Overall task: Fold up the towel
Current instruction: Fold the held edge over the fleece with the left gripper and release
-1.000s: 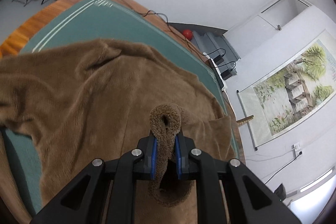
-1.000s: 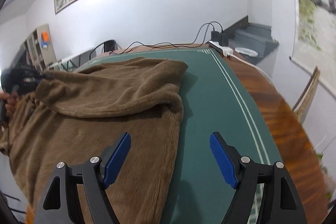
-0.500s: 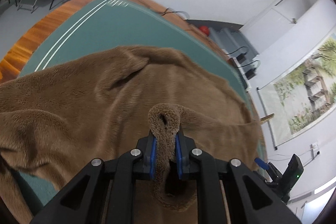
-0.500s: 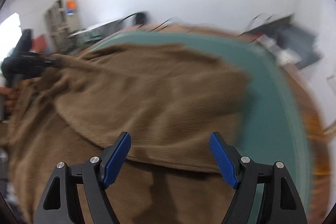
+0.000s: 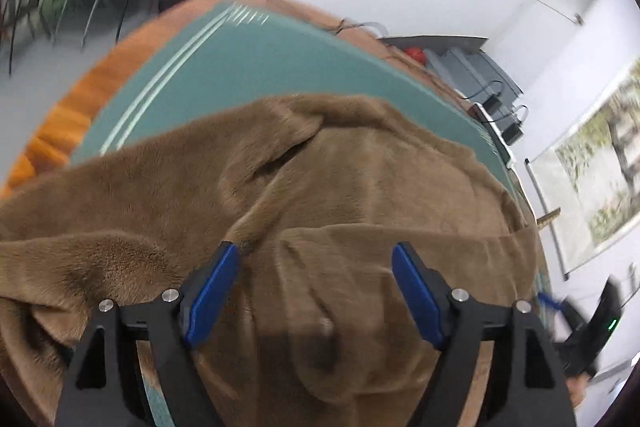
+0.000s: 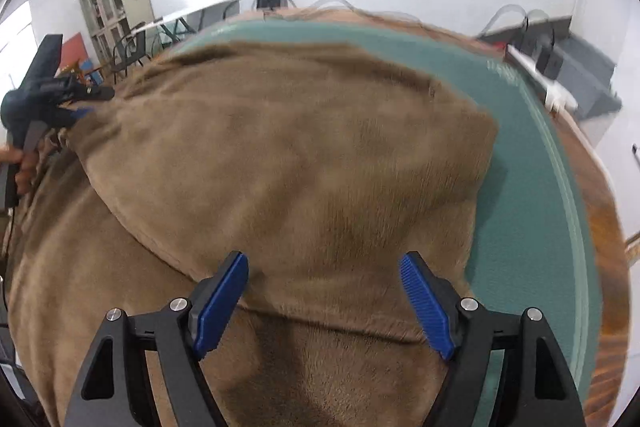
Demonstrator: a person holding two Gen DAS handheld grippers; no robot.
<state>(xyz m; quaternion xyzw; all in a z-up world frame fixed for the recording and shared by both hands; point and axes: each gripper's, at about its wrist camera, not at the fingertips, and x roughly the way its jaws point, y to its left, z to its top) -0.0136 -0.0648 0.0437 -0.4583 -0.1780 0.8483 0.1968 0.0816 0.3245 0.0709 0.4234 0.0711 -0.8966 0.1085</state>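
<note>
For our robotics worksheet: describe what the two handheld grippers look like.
Both match. The left gripper and the right gripper each have black angular arms with triangular cut-outs, silver round bolts, and two blue ribbed finger pads. No cables or sleeves show.

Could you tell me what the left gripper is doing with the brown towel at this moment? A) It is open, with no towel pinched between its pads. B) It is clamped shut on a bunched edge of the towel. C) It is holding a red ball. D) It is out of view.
A: the left gripper stands wide open over the towel, with a clear gap between its blue pads.
</note>
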